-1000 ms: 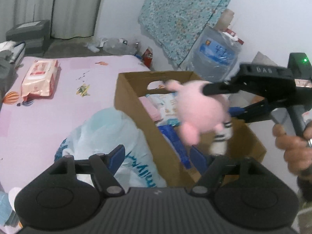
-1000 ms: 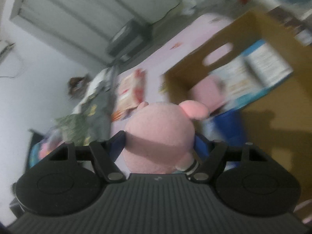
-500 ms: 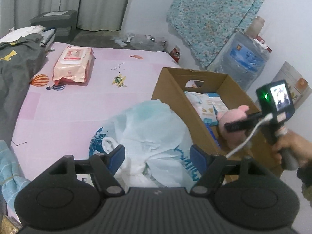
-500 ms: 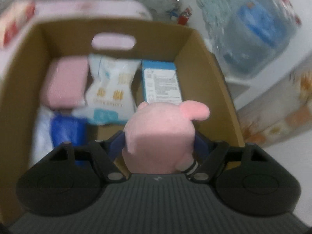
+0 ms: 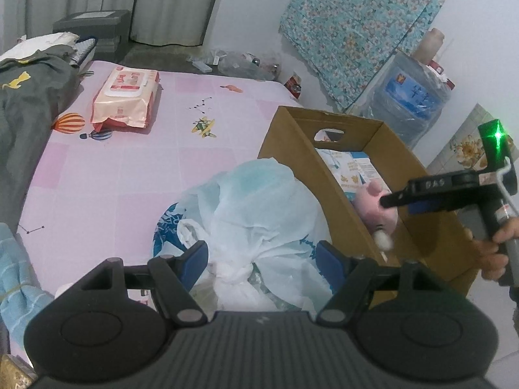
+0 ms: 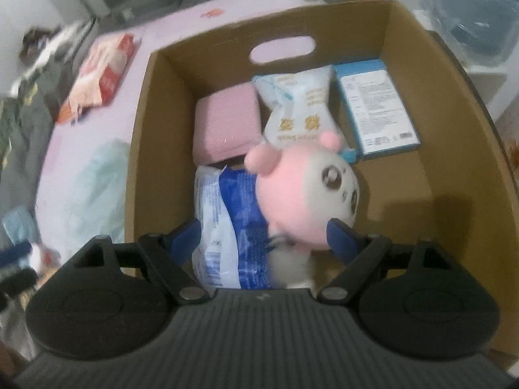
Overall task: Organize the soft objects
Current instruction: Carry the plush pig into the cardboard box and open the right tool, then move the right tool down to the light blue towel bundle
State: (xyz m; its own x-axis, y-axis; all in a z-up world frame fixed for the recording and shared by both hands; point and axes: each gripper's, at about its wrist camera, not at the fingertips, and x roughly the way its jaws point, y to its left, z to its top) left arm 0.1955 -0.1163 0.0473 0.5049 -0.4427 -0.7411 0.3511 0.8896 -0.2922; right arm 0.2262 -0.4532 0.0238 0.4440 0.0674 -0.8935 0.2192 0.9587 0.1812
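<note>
Inside the brown cardboard box (image 6: 454, 136), the right gripper (image 6: 264, 238) spreads its opening jaws around a pink-and-white plush toy (image 6: 301, 194); left gripper (image 5: 261, 257) gapes over a tied white plastic bag (image 5: 256, 214)

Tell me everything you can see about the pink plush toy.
The plush toy is round and fuzzy, pink with a whitish face, dark shiny eyes and small stubby ears. It looks soft and stuffed, with a blurred white part below. It sits tilted inside the cardboard box, face turned to the right of the right wrist view, leaning on a blue-and-white packet. It lies between the fingers of the right gripper, whose jaws are opening; the left pad is clear of it.
</note>
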